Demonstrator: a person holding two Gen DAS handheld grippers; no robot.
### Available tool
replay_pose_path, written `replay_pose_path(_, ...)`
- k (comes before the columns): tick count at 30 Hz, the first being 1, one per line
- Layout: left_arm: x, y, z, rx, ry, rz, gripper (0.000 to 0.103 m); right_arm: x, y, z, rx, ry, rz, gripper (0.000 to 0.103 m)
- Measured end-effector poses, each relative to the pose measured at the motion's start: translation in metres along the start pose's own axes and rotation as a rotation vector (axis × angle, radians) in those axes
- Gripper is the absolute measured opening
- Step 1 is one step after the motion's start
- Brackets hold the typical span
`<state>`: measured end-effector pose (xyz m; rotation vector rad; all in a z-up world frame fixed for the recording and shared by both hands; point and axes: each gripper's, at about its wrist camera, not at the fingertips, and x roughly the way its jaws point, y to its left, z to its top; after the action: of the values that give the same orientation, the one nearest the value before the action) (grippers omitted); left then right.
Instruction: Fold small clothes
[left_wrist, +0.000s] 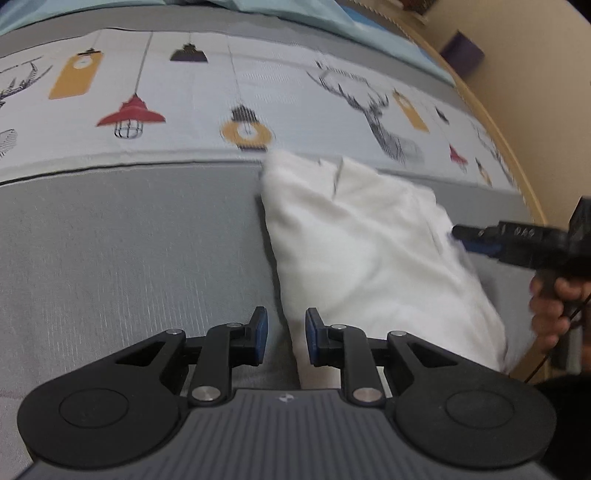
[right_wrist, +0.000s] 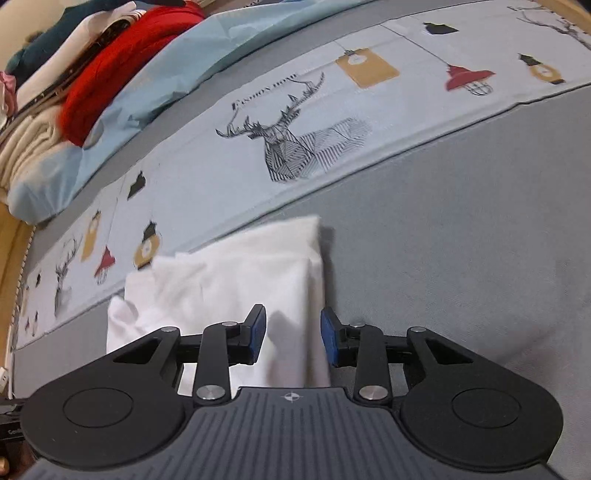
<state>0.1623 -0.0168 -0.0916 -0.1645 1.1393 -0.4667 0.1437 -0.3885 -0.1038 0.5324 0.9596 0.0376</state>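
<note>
A white folded garment (left_wrist: 369, 251) lies on the grey bedspread (left_wrist: 129, 251), its far end touching the printed band. My left gripper (left_wrist: 286, 336) hovers at the garment's near left corner, open, with the cloth's edge showing in the gap and neither blue pad pressing on it. The right gripper (left_wrist: 458, 232), held by a hand (left_wrist: 550, 310), reaches the garment's right side. In the right wrist view the garment (right_wrist: 240, 280) fills the lower middle. My right gripper (right_wrist: 293, 336) stands open over its right-hand edge, pads apart and free of the cloth.
A pale band printed with deer heads and lamps (right_wrist: 288, 147) crosses the bed behind the garment. Beyond it lie a light blue quilt (right_wrist: 184, 55) and a pile of red, white and teal clothes (right_wrist: 122, 62). The wooden bed edge (left_wrist: 509, 155) curves along the right.
</note>
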Motion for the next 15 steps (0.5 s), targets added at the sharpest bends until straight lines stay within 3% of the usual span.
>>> replay_pose_path(2,-0.001,0.003,0.006,-0.019,-0.016,-0.007,0.023,0.009,0.004,0.001,-0.011,0.013,0.006,0.034)
replay_pose_path(3,-0.004,0.0,0.007,-0.029,-0.023,-0.007,0.023,0.011,0.006,0.002,-0.02,0.014,0.024,0.026)
replay_pose_path(4,-0.006,0.0,0.009,-0.041,-0.03,-0.005,0.023,0.01,0.011,0.003,-0.046,-0.005,0.028,0.003)
replay_pose_path(6,-0.007,0.0,0.015,-0.068,-0.045,0.0,0.023,-0.002,0.02,0.005,-0.082,-0.096,0.027,0.003)
replay_pose_path(8,-0.004,-0.001,0.023,-0.096,-0.068,-0.002,0.023,-0.013,0.014,0.009,-0.033,-0.15,0.013,0.003)
replay_pose_path(12,-0.005,-0.009,0.031,-0.105,-0.107,-0.018,0.023,-0.001,-0.008,0.007,0.057,-0.057,-0.121,0.005)
replay_pose_path(15,0.0,-0.023,0.033,-0.073,-0.108,-0.039,0.023,-0.015,0.001,0.009,-0.016,-0.138,-0.176,0.011)
